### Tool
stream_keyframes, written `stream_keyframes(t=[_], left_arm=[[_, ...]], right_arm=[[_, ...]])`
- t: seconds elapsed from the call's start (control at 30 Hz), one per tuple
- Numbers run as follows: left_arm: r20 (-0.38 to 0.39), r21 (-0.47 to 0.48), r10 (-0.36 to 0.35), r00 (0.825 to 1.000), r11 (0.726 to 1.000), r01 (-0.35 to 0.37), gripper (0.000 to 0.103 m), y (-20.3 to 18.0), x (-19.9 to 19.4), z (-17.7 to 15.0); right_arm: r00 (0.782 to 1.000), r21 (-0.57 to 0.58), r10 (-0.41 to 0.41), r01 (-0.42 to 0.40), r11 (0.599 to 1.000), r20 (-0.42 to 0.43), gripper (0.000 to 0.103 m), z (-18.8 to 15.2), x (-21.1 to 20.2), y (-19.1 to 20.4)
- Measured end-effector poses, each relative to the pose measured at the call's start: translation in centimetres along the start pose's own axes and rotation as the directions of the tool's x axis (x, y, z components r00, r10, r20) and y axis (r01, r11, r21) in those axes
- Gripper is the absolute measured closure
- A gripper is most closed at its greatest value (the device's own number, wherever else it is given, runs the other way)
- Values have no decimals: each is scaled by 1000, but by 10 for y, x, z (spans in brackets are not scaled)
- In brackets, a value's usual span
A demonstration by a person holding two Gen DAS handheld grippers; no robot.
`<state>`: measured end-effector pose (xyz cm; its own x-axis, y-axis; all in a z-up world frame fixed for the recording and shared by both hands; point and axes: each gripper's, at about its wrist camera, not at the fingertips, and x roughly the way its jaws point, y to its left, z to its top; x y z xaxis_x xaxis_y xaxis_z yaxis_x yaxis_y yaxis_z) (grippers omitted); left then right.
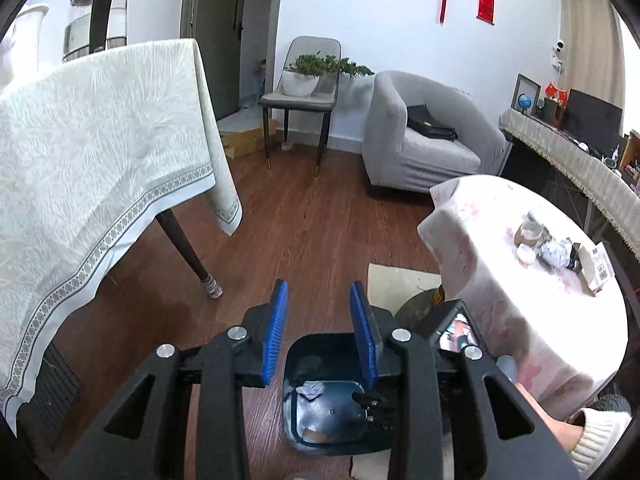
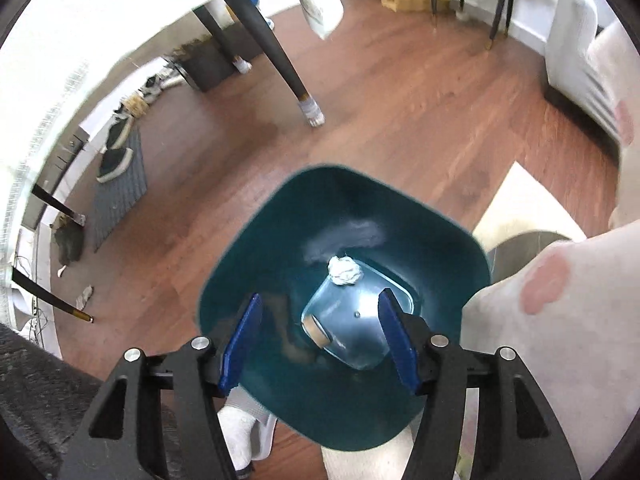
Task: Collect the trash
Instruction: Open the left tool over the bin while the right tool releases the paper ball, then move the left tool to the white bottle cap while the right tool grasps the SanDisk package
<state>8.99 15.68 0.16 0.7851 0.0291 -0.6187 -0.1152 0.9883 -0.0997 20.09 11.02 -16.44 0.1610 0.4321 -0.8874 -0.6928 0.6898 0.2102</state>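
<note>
A dark teal trash bin stands on the wood floor, also in the left wrist view. Inside lie a crumpled white paper ball and a brown tape roll. My right gripper is open and empty right above the bin's mouth. My left gripper is open and empty, higher above the bin. More trash sits on the small round table: a crumpled paper, a tape roll, a white lid and a white box.
A large table with a cream cloth stands left, one leg near the bin. A grey chair with a plant and a grey armchair stand at the back. The small table's cloth hangs beside the bin.
</note>
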Motion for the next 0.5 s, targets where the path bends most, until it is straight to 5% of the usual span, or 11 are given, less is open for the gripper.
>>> stream_keyframes(t=[0.5], left_arm=[[91,-10,-2,996,1000,3,63,-15,-15,19]], right_arm=[[961,-68,-11,31,997,275,54,14,-132,2]])
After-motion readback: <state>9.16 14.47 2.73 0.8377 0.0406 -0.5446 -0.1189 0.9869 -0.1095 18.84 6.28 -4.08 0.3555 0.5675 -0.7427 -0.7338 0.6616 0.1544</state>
